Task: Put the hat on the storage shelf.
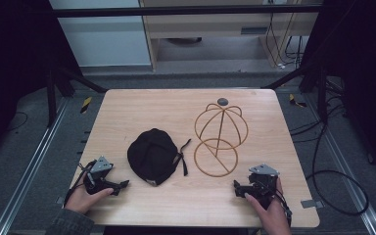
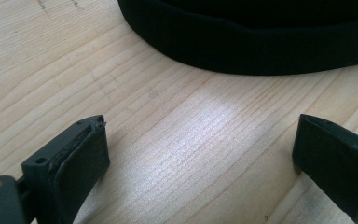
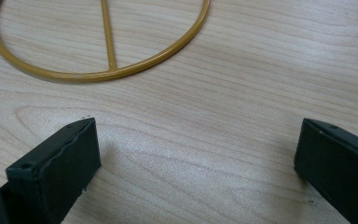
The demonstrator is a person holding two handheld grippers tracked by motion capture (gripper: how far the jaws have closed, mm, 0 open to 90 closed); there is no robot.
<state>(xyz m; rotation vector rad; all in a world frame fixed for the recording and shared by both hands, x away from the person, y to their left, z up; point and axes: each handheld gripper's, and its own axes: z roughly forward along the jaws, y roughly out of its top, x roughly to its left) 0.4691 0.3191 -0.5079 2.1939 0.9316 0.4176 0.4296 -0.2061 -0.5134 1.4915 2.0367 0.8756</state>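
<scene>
A black cap (image 1: 152,155) lies flat near the middle of the wooden table (image 1: 127,107), its strap trailing to the right. A gold wire hat stand (image 1: 220,139) rests just right of it, with its round base ring (image 3: 98,70) toward me. My left gripper (image 1: 112,188) sits at the front left, open, jaws wide over bare wood, and the cap's edge (image 2: 261,42) lies a short way ahead of it. At the front right my right gripper (image 1: 237,188) is open too, holding nothing, with the ring just beyond its jaws.
A small dark round disc (image 1: 223,102) lies at the table's far edge behind the stand. Cables (image 1: 333,181) trail over the floor to the right. Bare wood stretches across the table's far left and along its front.
</scene>
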